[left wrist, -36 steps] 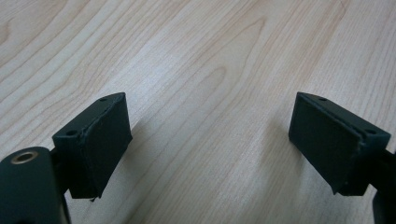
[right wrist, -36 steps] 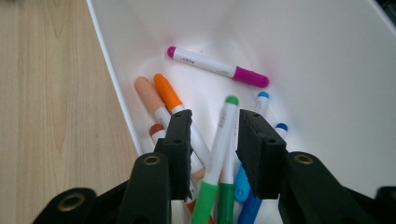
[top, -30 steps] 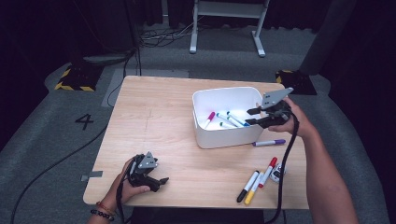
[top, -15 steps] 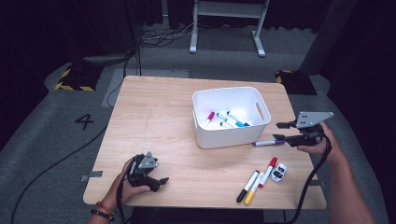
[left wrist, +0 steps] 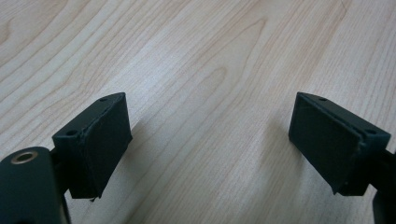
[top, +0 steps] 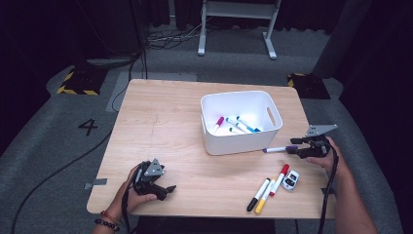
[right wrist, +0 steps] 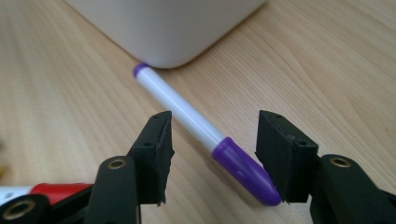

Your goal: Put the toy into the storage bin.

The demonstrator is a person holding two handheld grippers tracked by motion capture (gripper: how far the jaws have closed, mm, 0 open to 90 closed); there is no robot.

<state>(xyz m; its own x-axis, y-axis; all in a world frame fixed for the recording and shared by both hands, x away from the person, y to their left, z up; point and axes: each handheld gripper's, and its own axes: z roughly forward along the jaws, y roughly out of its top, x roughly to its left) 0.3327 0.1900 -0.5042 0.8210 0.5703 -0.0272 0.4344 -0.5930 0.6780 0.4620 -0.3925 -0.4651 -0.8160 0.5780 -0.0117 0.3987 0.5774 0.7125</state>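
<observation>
Pick-up step: my right gripper (right wrist: 212, 154) low over surface, jaws open, purple marker (right wrist: 201, 133) lying between them, far end touching white bin (right wrist: 168, 28). Next: close on barrel, lift. Left gripper (left wrist: 210, 144) open, empty, resting.

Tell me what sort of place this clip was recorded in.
Probably a lab or studio set up for recording, not a home. A lone wooden table stands on grey carpet ringed by dark curtains, with a number 4 marked on the floor, yellow-black hazard-striped plates and cables trailing behind.
</observation>
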